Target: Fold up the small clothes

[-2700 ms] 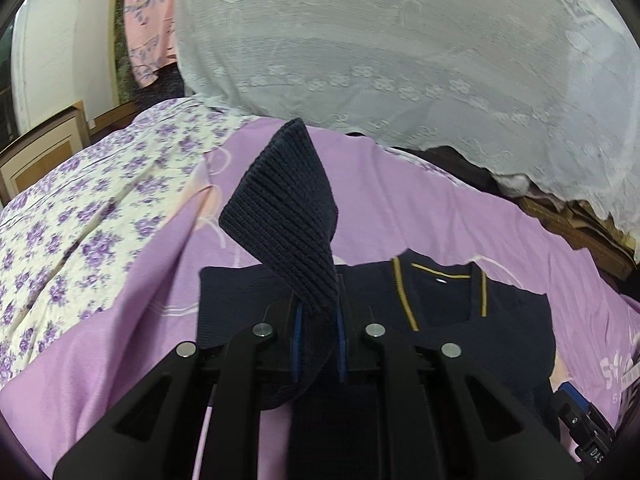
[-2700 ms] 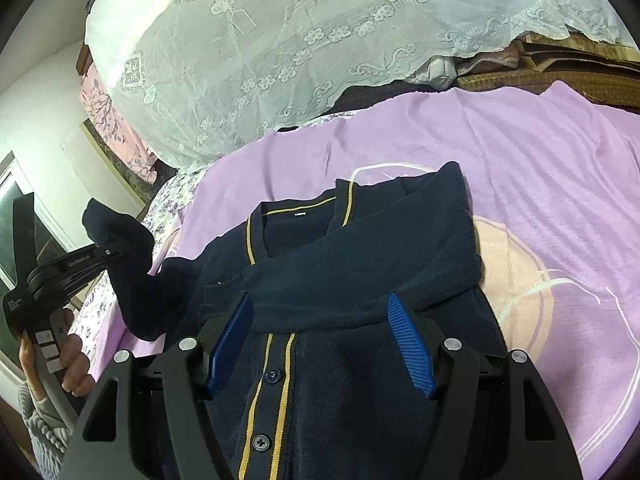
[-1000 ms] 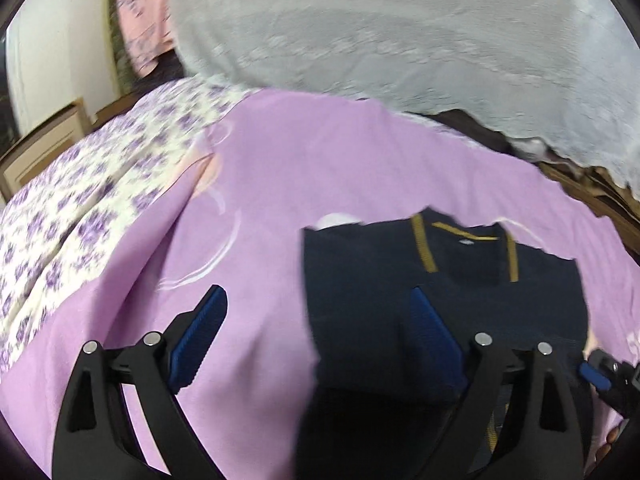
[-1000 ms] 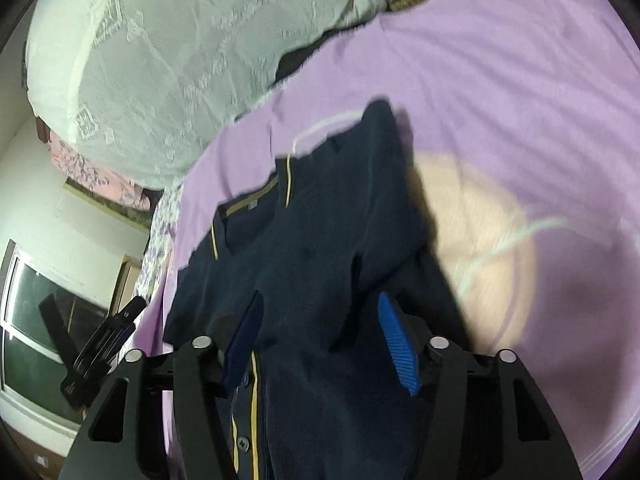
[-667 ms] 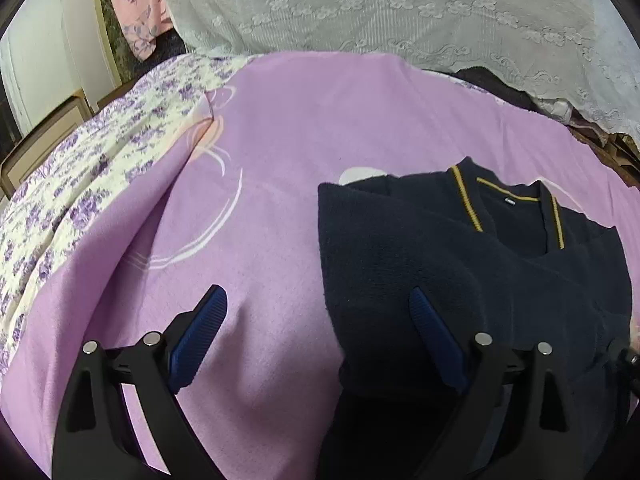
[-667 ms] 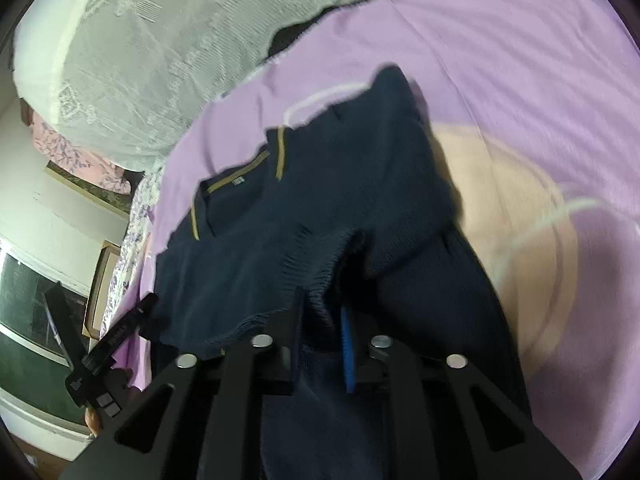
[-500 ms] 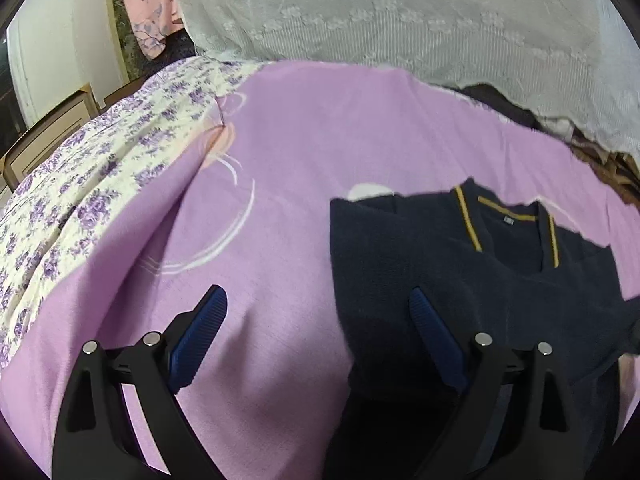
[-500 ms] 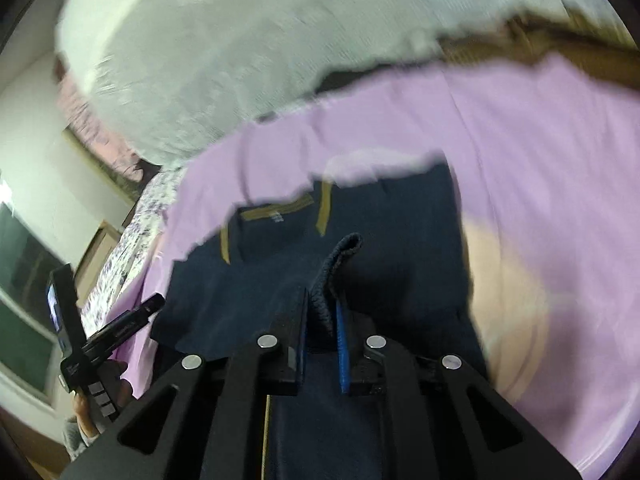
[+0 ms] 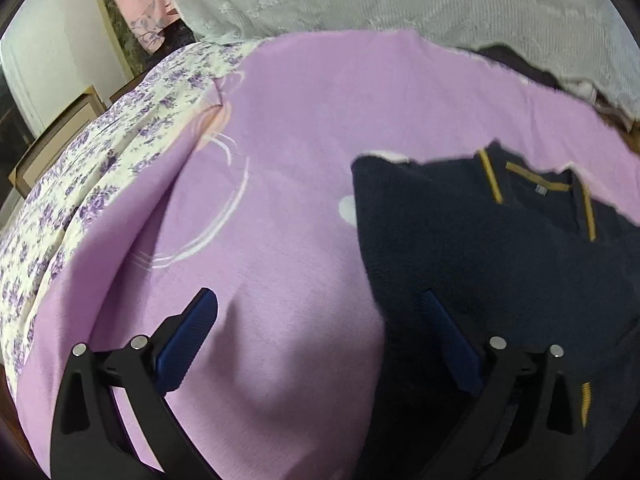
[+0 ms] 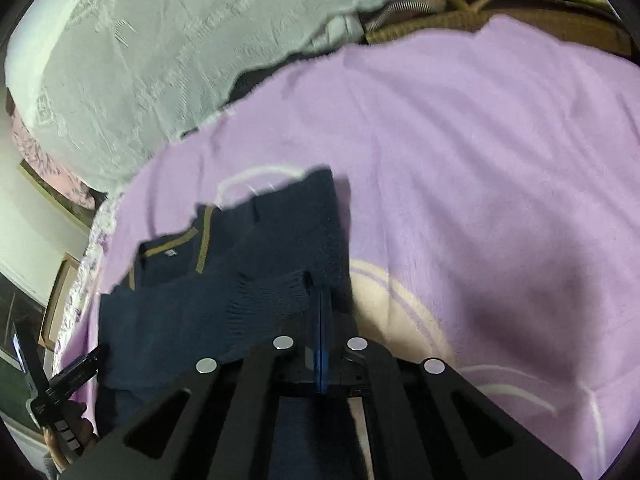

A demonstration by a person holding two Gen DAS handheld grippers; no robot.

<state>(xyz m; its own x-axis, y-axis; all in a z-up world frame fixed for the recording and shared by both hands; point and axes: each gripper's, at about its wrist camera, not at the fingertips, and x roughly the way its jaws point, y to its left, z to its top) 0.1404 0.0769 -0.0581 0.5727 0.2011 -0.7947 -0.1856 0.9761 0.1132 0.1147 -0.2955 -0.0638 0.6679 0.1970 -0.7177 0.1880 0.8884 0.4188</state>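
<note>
Only the right wrist view shows a grip: the right gripper [image 10: 322, 320] has its blue pads [image 10: 323, 344] pressed together on the ribbed cuff [image 10: 276, 292] of the navy cardigan [image 10: 224, 280], low in the middle of the frame, with the cuff lying over the folded body. At the lower left edge of that view the left gripper [image 10: 76, 372] appears from the side, a person's hand [image 10: 68, 436] below it.

The left wrist view gives what that misses: the left gripper [image 9: 320, 332] is spread wide and holds nothing, one blue pad over bare blanket, the other over the cardigan's [image 9: 500, 264] left edge. The garment fills the right half there, yellow-trimmed collar [image 9: 536, 188] toward the upper right and a strip of yellow trim [image 9: 585, 404] at the lower right.

The cardigan lies on a lilac blanket [image 9: 288, 184] with pale curved lines. A purple-flowered sheet [image 9: 100, 168] runs along the left, a white lace cover [image 10: 160, 52] is heaped across the top, and a wooden frame [image 9: 52, 140] stands by the white wall at the left edge.
</note>
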